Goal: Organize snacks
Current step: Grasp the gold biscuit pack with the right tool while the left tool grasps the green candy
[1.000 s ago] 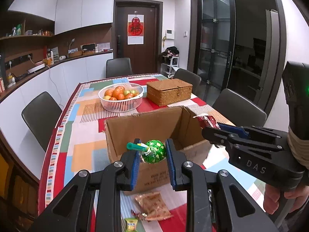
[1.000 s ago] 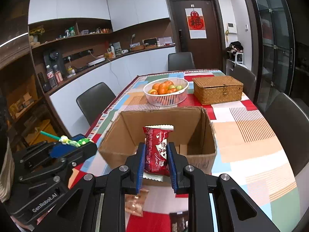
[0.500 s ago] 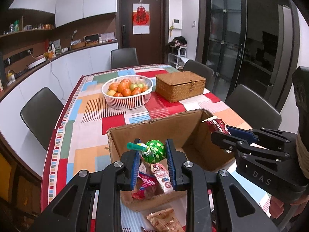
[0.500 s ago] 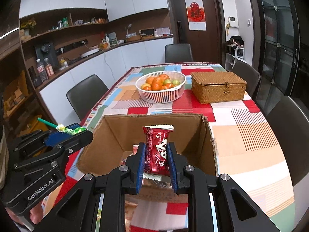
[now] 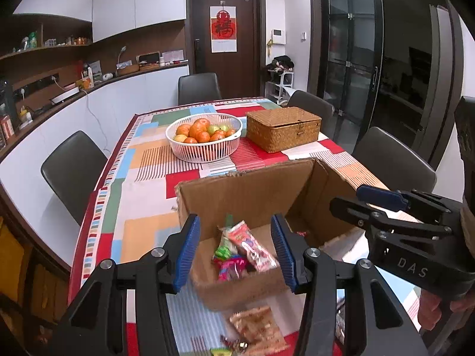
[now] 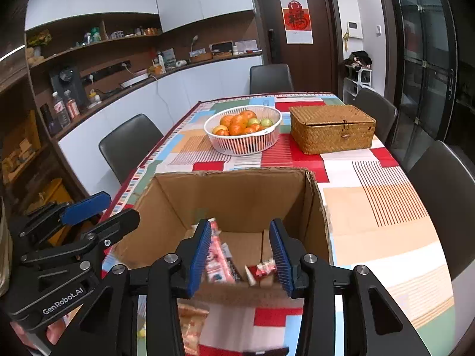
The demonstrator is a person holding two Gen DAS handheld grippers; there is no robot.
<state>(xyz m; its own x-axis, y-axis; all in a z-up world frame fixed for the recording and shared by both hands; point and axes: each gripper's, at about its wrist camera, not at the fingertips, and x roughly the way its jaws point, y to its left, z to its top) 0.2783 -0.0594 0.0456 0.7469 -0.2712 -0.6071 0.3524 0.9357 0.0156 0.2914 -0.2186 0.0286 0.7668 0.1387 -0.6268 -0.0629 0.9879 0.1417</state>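
Both snacks dropped into the cardboard box (image 6: 237, 195) — patchwork tablecloth (image 6: 371, 207) beneath.

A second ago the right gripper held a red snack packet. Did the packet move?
Yes. The red packet left the open right gripper and dropped down inside the cardboard box.

Left gripper (image 5: 235, 253) spread wide, blue-padded fingers (image 5: 187, 253) well apart with nothing between them, pointing forward and tilted slightly down. Right gripper (image 6: 241, 257) likewise parted, fingers (image 6: 280, 256) empty, level beside the left. A bit of the right hand (image 5: 439, 311) visible under its handle, wrapped round the grip.
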